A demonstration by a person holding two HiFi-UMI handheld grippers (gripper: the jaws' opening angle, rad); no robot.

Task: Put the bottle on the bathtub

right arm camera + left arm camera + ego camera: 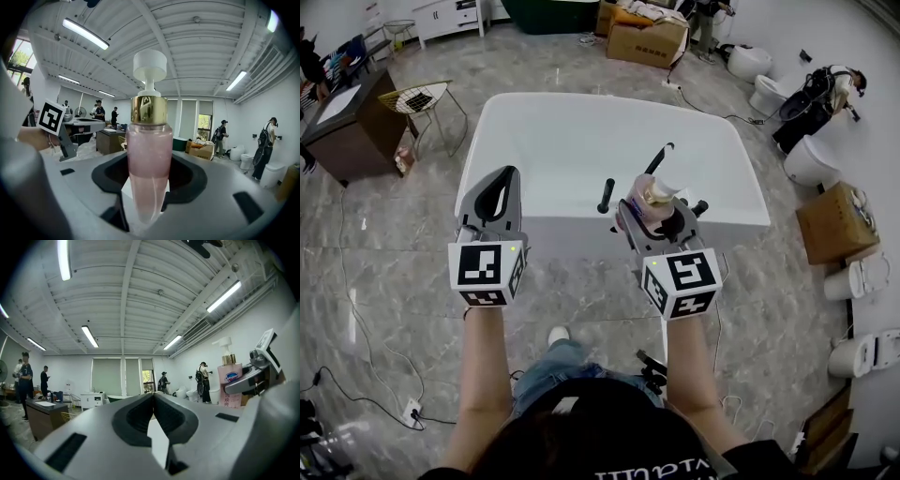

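White bathtub (546, 141) ahead, right gripper (651, 208) clamping pink bottle (149, 154), its base hidden, left gripper (499, 187) jaws pressed together, empty

Wire chair (420, 97) beside desk (347, 131); cardboard box (645, 39); toilet (748, 62).

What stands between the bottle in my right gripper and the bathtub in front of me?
Nothing visible does. The bottle, clamped in the right gripper, shows at the near edge of the bathtub in the head view, and the white top ahead is bare. The left gripper, shut and empty, is off to the bottle's left.
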